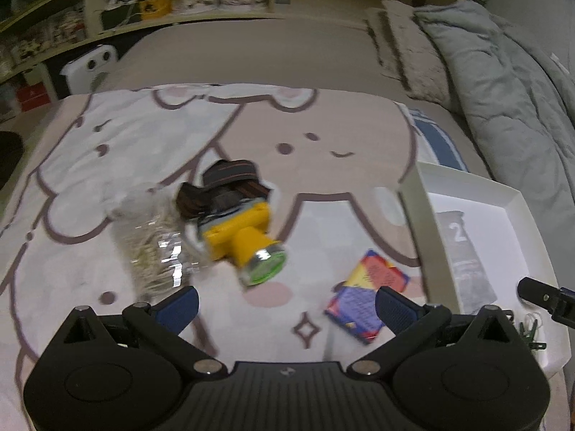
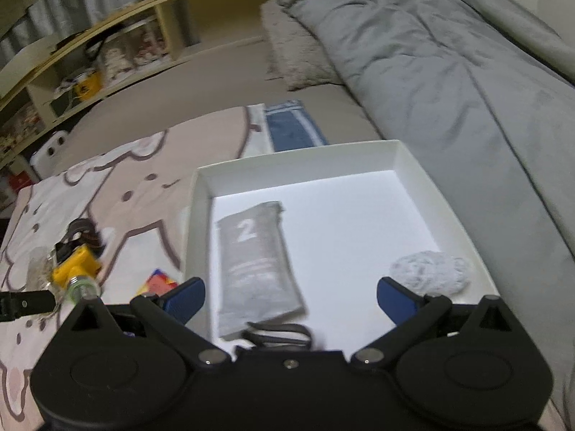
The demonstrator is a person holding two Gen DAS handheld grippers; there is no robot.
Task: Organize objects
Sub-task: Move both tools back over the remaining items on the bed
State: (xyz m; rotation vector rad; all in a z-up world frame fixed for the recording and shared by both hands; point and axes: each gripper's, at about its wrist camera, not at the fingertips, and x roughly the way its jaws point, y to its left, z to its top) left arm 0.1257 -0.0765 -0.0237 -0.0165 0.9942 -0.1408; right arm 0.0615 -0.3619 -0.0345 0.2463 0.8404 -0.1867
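A yellow headlamp (image 1: 240, 233) with a dark strap lies on the cartoon blanket (image 1: 323, 136), next to a clear plastic bag (image 1: 154, 248). A colourful card box (image 1: 366, 301) lies to its right. My left gripper (image 1: 285, 303) is open and empty, just short of these things. My right gripper (image 2: 289, 296) is open and empty over the white tray (image 2: 194, 222). The tray holds a grey pouch marked "2" (image 2: 255, 262), a white fluffy pad (image 2: 431, 273) and a dark looped cord (image 2: 280, 334). The headlamp also shows in the right wrist view (image 2: 77, 269).
A grey quilt (image 2: 449, 72) lies along the right of the bed. A blue towel (image 2: 293, 125) lies behind the tray. Shelves (image 1: 179, 0) with clutter stand at the back. A small green clip (image 1: 532, 334) lies in the tray corner.
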